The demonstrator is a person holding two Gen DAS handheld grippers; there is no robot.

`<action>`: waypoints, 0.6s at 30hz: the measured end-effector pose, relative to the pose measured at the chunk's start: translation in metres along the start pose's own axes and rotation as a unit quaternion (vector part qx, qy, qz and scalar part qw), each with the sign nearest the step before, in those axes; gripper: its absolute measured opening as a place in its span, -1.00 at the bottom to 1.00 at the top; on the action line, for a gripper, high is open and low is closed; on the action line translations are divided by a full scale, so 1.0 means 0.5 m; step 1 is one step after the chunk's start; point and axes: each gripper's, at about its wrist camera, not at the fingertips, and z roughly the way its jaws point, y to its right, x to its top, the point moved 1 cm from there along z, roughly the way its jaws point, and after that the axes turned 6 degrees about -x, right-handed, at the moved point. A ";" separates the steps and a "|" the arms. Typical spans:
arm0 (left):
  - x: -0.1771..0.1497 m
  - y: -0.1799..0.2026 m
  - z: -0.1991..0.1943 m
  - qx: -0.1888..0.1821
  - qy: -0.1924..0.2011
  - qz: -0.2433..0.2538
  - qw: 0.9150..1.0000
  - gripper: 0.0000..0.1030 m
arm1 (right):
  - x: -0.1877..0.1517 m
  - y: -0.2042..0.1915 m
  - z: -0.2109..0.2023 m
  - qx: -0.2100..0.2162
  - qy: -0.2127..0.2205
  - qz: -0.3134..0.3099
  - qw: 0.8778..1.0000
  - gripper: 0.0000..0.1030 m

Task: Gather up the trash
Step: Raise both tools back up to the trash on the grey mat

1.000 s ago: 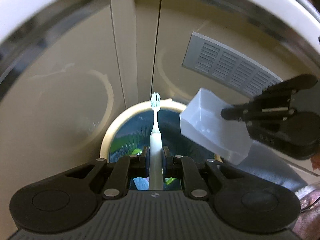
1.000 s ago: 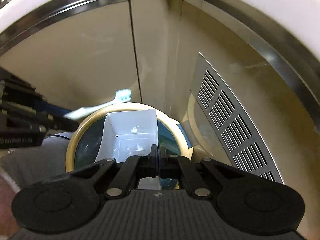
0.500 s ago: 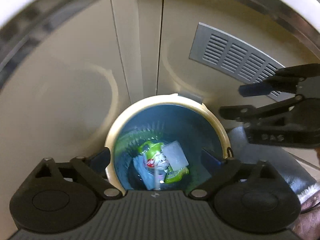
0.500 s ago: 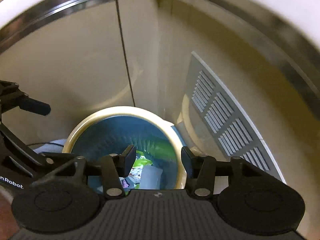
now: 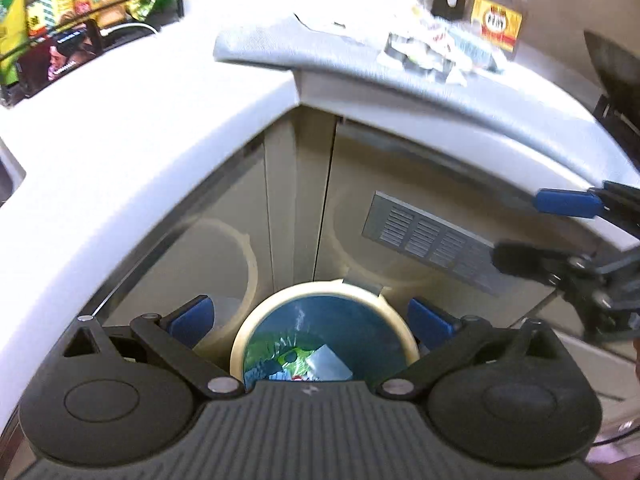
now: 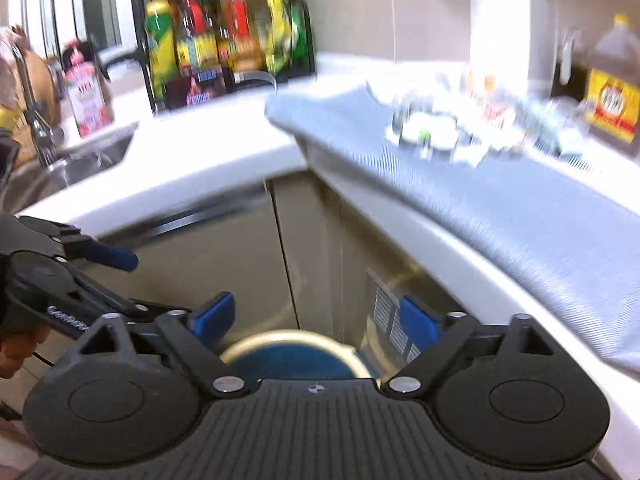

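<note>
The round trash bin (image 5: 316, 290) has a cream rim and a blue liner and stands on the floor against the cabinet. Inside lie a green wrapper (image 5: 292, 356) and a clear white plastic tray (image 5: 330, 362). My left gripper (image 5: 310, 320) hangs above the bin, its jaws opening with nothing between them. My right gripper (image 6: 314, 320) is also above the bin (image 6: 296, 340), jaws opening and empty. Each gripper shows in the other's view: the right gripper (image 5: 548, 232) and the left gripper (image 6: 148, 284). More wrappers (image 5: 432, 56) lie on the counter.
A grey cloth (image 6: 520, 208) covers the counter on the right, with an amber bottle (image 6: 612, 92) at its back. A sink (image 6: 60, 172) with a faucet (image 6: 36, 120) is at the left, and a rack of bottles (image 6: 224, 40) behind. A vent grille (image 5: 428, 236) is set in the cabinet.
The left gripper let go of the toothbrush and the right let go of the plastic tray; both dropped into the bin. Both grippers opened and rose, bringing the counter into view.
</note>
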 end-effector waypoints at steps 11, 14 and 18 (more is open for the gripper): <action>-0.001 0.006 -0.050 0.009 0.010 -0.029 0.999 1.00 | -0.003 -0.026 -0.100 -0.026 0.074 -0.017 0.997 1.00; -0.007 0.004 -0.053 0.015 0.011 -0.029 0.999 1.00 | -0.007 -0.038 -0.096 -0.019 0.065 -0.014 0.998 1.00; -0.013 0.005 -0.059 0.021 0.015 -0.027 0.999 1.00 | -0.010 -0.049 -0.092 -0.016 0.059 -0.018 0.998 1.00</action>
